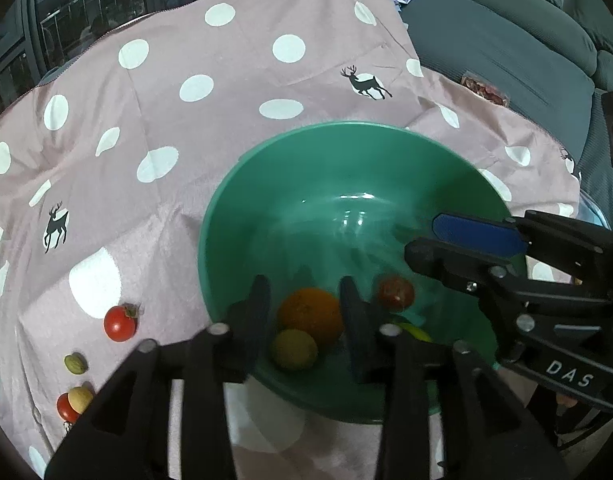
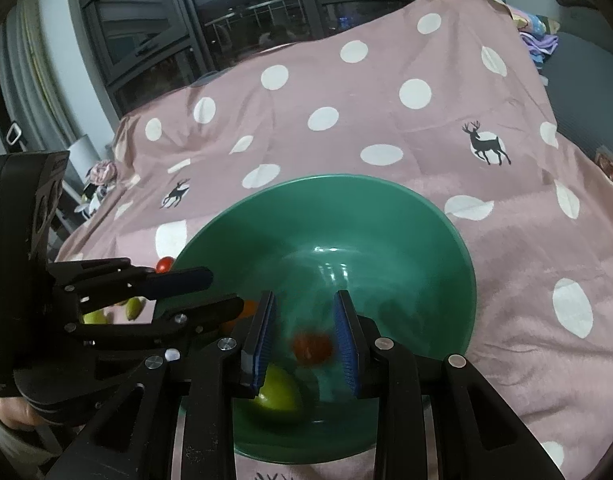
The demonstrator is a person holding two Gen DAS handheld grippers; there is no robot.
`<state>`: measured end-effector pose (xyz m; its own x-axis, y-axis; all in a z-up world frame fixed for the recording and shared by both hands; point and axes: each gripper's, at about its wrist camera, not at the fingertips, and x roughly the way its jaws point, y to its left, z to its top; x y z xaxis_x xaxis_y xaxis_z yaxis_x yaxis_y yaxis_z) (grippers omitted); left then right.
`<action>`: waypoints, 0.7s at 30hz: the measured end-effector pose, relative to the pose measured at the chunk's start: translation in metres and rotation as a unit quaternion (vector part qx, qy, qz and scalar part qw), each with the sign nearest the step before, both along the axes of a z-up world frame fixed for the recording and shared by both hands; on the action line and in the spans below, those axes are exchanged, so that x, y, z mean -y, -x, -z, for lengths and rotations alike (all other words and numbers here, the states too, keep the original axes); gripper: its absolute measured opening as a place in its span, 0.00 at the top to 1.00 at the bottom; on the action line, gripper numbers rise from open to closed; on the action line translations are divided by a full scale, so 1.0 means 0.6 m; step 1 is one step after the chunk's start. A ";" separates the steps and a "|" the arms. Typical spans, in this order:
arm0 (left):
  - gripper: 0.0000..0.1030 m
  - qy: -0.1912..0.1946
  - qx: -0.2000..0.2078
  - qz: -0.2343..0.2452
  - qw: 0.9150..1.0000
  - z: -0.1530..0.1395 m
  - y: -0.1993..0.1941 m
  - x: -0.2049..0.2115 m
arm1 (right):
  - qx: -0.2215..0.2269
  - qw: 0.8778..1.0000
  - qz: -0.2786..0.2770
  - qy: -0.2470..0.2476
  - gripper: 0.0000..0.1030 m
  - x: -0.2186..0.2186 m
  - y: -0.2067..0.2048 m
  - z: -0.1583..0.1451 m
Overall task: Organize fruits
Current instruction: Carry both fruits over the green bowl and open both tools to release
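Two grippers over one green bowl [image 1: 266, 184]. Left gripper [image 1: 304, 312]: jaws apart, nothing clamped, orange [image 1: 310, 314] below between them. Right gripper [image 2: 304, 336]: jaws parted, empty, blurred red tomato [image 2: 312, 347] beneath. Bowl also holds lemon [image 1: 294, 350]. Outside on pink spotted cloth [image 1: 166, 80]: another tomato [image 1: 119, 323], small fruits [image 1: 76, 363].

A small red fruit [image 2: 311, 347] in the green bowl [image 2: 446, 248] was rendered blurred in both views. A yellow-green fruit [image 2: 280, 394] was partly hidden behind a blue finger pad [image 2: 260, 344]. The near rim of the bowl was concealed by gripper linkages.
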<state>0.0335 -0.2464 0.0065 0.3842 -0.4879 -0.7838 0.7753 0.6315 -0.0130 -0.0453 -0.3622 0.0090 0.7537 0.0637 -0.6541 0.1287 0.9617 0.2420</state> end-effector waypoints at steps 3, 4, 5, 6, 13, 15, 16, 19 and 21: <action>0.54 0.004 0.009 -0.002 1.000 -0.001 0.004 -0.002 | 0.001 1.000 0.007 -0.003 0.68 0.005 0.003 0.000; 0.50 0.006 0.009 -0.003 1.000 -0.001 0.004 -0.003 | 0.002 1.000 0.010 -0.005 0.68 0.007 0.004 0.000; 0.48 0.009 0.011 -0.005 1.000 -0.002 0.006 -0.004 | 0.003 1.000 0.013 -0.006 0.67 0.009 0.005 0.000; 0.40 0.014 0.016 -0.005 1.000 -0.004 0.010 -0.006 | 0.004 1.000 0.016 -0.007 0.66 0.011 0.006 0.000; 0.20 0.053 0.059 -0.031 0.996 -0.028 0.033 -0.044 | 0.046 0.999 0.020 -0.006 0.57 0.004 0.023 -0.025; 0.19 0.063 0.055 -0.042 0.996 -0.031 0.031 -0.064 | 0.067 0.998 0.017 -0.008 0.54 -0.002 0.029 -0.034; 0.18 0.068 0.054 -0.053 0.995 -0.032 0.030 -0.079 | 0.074 0.997 0.014 -0.009 0.52 -0.005 0.031 -0.038; 0.16 0.077 0.048 -0.094 0.992 -0.031 0.021 -0.131 | 0.097 0.995 -0.006 -0.017 0.49 -0.023 0.034 -0.050; 0.16 0.079 0.038 -0.121 0.989 -0.027 0.015 -0.168 | 0.106 0.994 -0.035 -0.019 0.48 -0.045 0.032 -0.055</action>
